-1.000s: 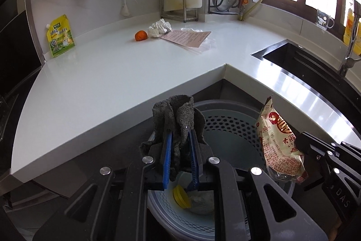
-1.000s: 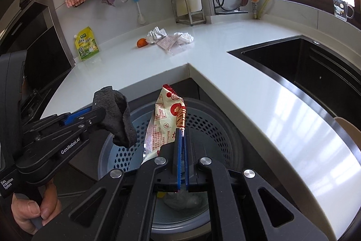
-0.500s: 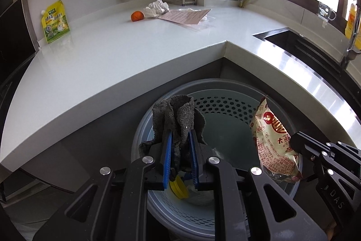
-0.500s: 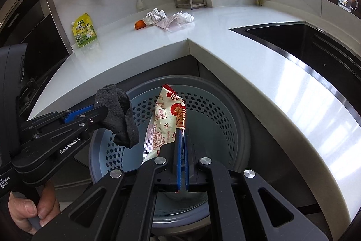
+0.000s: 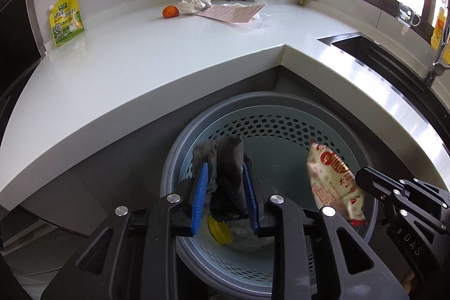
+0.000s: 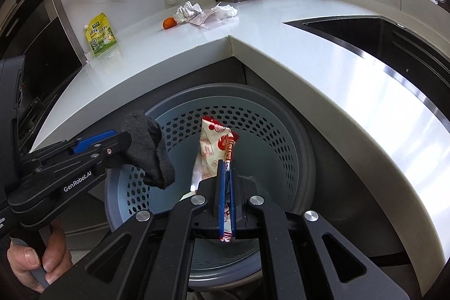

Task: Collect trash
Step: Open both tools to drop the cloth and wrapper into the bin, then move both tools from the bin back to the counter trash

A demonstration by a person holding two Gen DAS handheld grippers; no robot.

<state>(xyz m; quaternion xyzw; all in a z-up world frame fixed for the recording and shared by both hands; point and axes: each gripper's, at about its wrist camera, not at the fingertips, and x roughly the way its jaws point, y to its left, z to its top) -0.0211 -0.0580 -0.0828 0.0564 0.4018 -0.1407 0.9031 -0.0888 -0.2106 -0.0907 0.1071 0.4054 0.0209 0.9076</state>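
- The left gripper hangs over the perforated bin, which stands on the floor under the near corner of the white counter.
- Its jaws have just been opening; a dark grey rag sits between the blue pads with a gap showing at the left pad, so the grip is let go.
- From the right wrist view the rag droops from the tips of the left gripper above the left rim of the bin.
- The right gripper is clenched on a red and white snack wrapper, which stands up over the middle of the bin.
- Inside the bin lie a yellow lid and some white crumpled stuff.
- On the far counter sit an orange fruit, crumpled paper, a pinkish sheet, and at the left a yellow-green pouch.
- A person's hand grasps the left gripper's handle.
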